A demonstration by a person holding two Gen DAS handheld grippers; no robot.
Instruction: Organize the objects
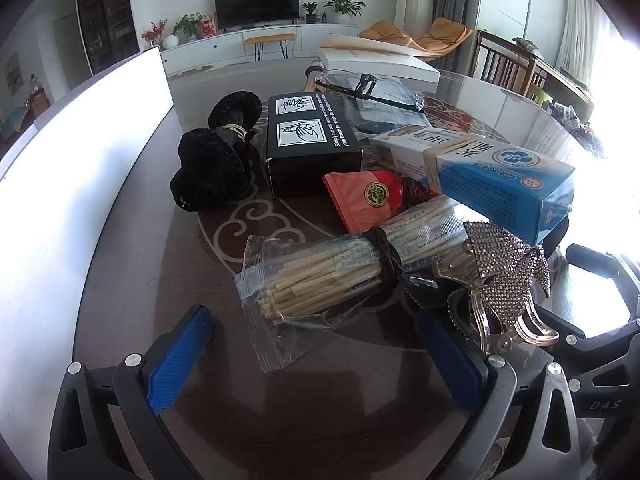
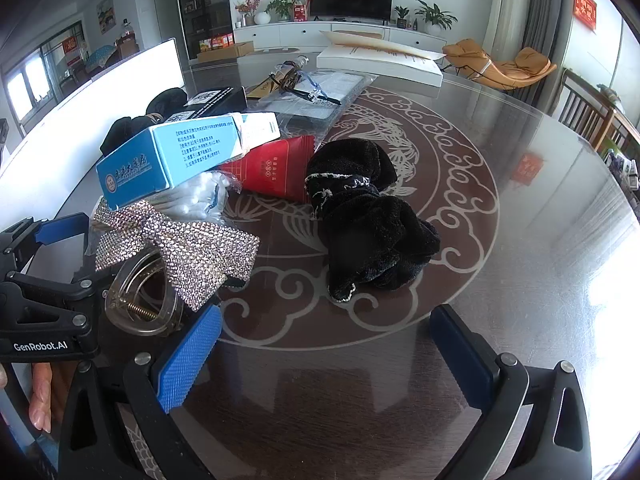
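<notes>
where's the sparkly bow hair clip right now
The rhinestone bow hair clip sits at the near edge of the pile, in front of the blue box, between the two hand-held grippers.

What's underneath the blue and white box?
The blue and white box rests tilted on the bundle of wooden sticks, which lies under its near end, with the red packet beside them. Whatever lies under its far end is hidden.

On the worktop (image 1: pixel 132 280), a bundle of sticks (image 1: pixel 332 272) is laid nearest, with a hair clip (image 1: pixel 508 276) at its right. A carton (image 1: pixel 480 172) is propped above them; a box (image 1: pixel 308 144) lies behind.
</notes>
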